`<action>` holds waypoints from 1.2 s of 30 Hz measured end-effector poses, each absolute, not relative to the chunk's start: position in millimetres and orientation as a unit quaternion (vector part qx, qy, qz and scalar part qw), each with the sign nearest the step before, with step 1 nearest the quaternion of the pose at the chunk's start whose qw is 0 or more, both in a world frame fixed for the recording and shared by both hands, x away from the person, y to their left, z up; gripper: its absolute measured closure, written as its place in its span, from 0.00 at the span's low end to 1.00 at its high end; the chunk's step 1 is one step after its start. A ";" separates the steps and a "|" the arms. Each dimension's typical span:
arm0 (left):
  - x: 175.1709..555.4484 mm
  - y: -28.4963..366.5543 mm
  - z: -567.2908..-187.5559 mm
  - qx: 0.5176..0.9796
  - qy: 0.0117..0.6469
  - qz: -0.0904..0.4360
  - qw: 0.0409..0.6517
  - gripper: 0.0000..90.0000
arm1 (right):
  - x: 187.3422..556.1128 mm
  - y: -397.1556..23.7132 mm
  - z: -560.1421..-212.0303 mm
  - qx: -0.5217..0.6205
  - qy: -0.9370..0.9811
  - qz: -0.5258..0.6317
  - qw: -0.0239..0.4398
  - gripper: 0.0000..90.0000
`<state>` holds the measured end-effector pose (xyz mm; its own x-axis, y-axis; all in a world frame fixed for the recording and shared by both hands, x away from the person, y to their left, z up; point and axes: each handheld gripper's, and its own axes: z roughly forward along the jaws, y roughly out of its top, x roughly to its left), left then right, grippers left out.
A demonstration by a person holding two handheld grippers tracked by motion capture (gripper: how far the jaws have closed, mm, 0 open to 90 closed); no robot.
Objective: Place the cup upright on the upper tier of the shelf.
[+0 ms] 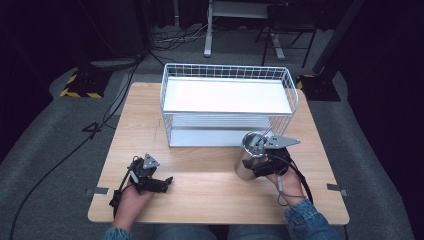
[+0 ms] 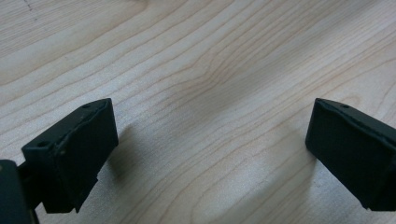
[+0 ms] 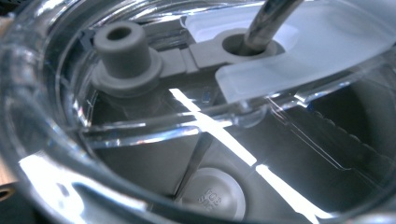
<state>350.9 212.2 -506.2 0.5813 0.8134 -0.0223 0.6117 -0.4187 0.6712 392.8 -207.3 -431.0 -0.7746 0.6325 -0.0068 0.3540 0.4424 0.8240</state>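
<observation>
One steel tumbler [image 1: 251,159] with one straw [image 1: 263,136], held by right gripper [image 1: 263,166], one wire rack [image 1: 227,105] on worktop [image 1: 210,192], left gripper [image 1: 161,184] jaws wide.

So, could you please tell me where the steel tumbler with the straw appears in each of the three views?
High view: the steel tumbler stands right of centre on the table, in front of the wire basket, against the right hand-held gripper.
Left gripper view: not in it.
Right gripper view: seen from above at close range, its clear lid with the metal straw at the top.
Shared landmark: the straw through the lid.
</observation>
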 end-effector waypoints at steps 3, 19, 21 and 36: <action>351.0 212.2 -506.3 0.828 0.430 0.156 0.325 0.03 | 392.3 -206.1 -429.2 0.300 0.836 0.431 0.159 0.04; 351.2 212.1 -506.4 0.828 0.430 0.156 0.325 0.03 | 381.8 -203.2 -403.7 0.300 0.844 0.417 0.156 0.04; 351.2 212.1 -506.4 0.827 0.430 0.156 0.325 0.03 | 381.1 -203.4 -398.7 0.299 0.843 0.420 0.156 0.04; 351.2 212.2 -506.3 0.828 0.430 0.156 0.325 0.03 | 378.1 -207.1 -350.6 0.299 0.843 0.419 0.157 0.04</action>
<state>351.2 212.2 -506.3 0.5820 0.8129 -0.0211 0.6103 -0.4195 0.6719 378.1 -207.1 -350.6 -0.7721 0.6354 -0.0146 0.3717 0.4701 0.8005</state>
